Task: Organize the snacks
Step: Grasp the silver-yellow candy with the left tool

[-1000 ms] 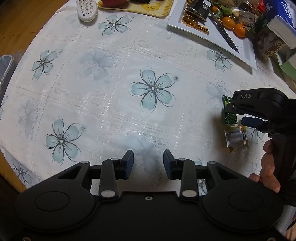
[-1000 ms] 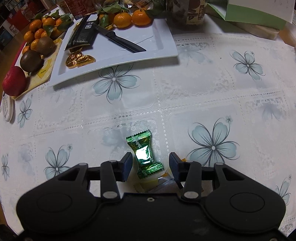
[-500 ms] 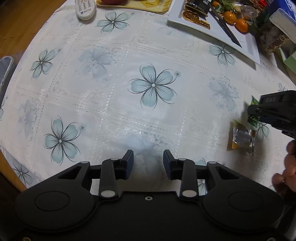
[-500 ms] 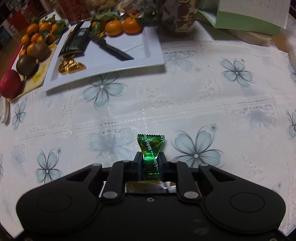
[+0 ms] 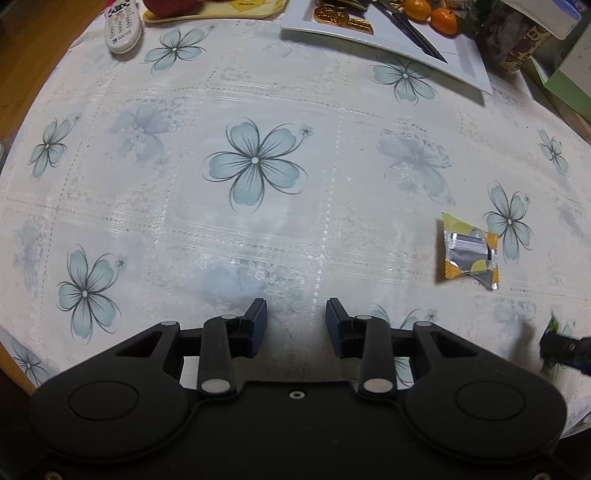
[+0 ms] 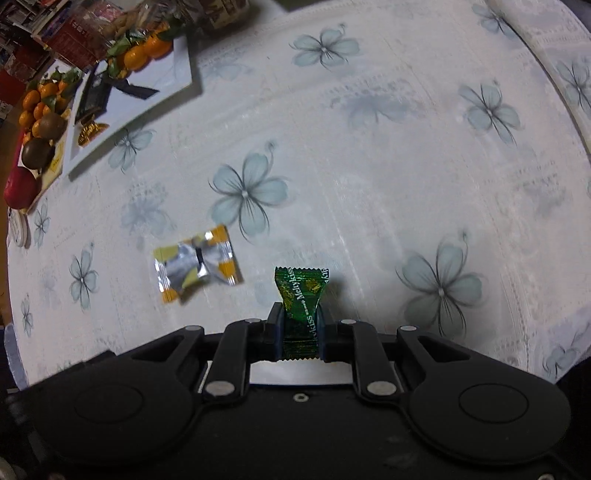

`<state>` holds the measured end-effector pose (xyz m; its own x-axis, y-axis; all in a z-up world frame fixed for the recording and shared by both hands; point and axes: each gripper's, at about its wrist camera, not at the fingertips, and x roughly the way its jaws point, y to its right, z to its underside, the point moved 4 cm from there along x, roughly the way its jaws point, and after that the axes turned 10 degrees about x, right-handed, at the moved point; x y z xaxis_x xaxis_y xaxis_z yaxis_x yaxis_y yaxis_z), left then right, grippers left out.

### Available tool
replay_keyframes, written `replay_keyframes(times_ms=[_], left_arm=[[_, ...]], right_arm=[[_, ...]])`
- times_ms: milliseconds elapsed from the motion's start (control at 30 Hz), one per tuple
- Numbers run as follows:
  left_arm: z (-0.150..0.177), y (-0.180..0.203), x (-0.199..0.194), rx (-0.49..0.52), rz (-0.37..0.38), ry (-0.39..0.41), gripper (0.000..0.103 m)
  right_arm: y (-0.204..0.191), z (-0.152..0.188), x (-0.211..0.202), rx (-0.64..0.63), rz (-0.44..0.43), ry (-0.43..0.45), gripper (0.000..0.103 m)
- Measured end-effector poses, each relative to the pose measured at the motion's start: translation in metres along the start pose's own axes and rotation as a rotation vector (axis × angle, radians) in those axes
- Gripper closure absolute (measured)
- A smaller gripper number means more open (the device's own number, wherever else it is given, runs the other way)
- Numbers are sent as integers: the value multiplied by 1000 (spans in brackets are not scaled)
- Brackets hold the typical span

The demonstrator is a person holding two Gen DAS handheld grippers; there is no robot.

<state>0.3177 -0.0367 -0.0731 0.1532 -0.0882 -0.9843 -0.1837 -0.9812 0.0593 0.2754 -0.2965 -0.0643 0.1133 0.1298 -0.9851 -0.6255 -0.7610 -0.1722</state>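
Observation:
My right gripper (image 6: 300, 326) is shut on a green Meltykiss candy (image 6: 301, 295) and holds it upright above the flowered tablecloth. A silver, yellow and orange snack packet (image 6: 195, 262) lies flat on the cloth to its left; it also shows in the left wrist view (image 5: 468, 251). My left gripper (image 5: 295, 326) is open and empty, low over the cloth. The right gripper's tip with the green candy (image 5: 554, 326) shows at the right edge of the left wrist view.
A white rectangular plate (image 5: 469, 62) at the back holds gold coins (image 5: 332, 14), a knife (image 5: 413, 31) and tangerines (image 5: 443, 18). A remote control (image 5: 123, 26) lies far left. A fruit tray (image 6: 40, 133) and boxes (image 5: 569, 74) stand beyond.
My right gripper closed on the green candy, lifted it off the cloth and swung away to the right. The silver and yellow packet stayed on the cloth. The left gripper stayed open.

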Motion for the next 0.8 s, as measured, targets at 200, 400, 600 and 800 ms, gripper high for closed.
replay_keyframes(times_ms=[200, 400, 600, 800], left_arm=[[1, 17, -5, 22, 87, 59, 59], [-31, 41, 1, 27, 63, 64, 59], [-76, 69, 5, 66, 15, 101, 58], [-89, 87, 28, 122, -35, 61, 58]], right_arm=[[6, 11, 11, -24, 68, -69, 85], [15, 11, 4, -4, 41, -90, 85], [20, 1, -4, 31, 30, -92, 85], [21, -2, -8, 41, 8, -96, 85]])
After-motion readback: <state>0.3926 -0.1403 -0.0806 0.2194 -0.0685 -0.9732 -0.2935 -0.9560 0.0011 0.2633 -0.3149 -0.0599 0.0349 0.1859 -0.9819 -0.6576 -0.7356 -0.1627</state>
